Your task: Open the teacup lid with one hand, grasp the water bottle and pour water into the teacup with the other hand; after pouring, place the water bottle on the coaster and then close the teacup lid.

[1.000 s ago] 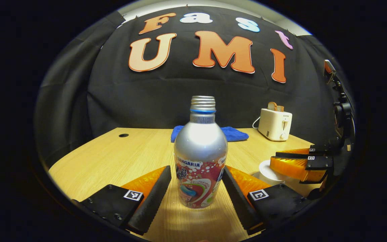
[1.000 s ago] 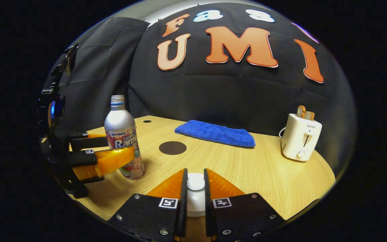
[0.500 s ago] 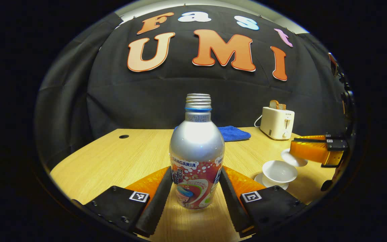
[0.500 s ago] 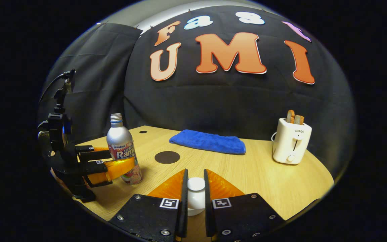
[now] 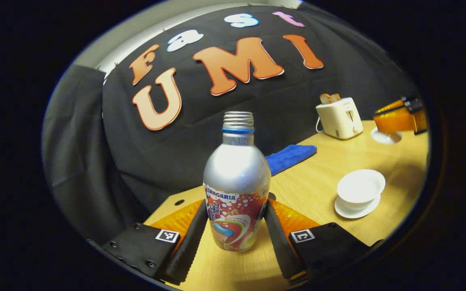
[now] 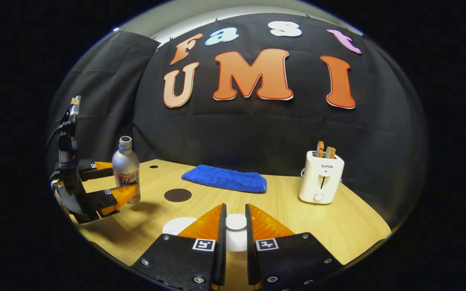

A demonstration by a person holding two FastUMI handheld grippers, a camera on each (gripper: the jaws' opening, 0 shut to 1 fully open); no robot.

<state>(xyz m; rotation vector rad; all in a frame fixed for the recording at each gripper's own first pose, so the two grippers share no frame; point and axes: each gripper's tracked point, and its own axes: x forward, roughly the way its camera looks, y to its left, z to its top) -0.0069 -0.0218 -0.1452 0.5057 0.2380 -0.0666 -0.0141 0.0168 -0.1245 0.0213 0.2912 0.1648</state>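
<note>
The left hand-held gripper [image 5: 236, 234] clamps the water bottle [image 5: 236, 190] by its lower body, one finger on each side, the uncapped bottle raised off the worktop [image 5: 318, 182]. Ahead and to its right the open teacup [image 5: 360, 186] sits on its saucer. The right hand-held gripper [image 6: 235, 230] is closed narrowly on the knob of the teacup lid [image 6: 236, 228], held in the air. Beyond it lie a dark round coaster [image 6: 177, 195], a blue cloth [image 6: 225, 178] and, to the right, a white toaster [image 6: 320, 177]
</note>
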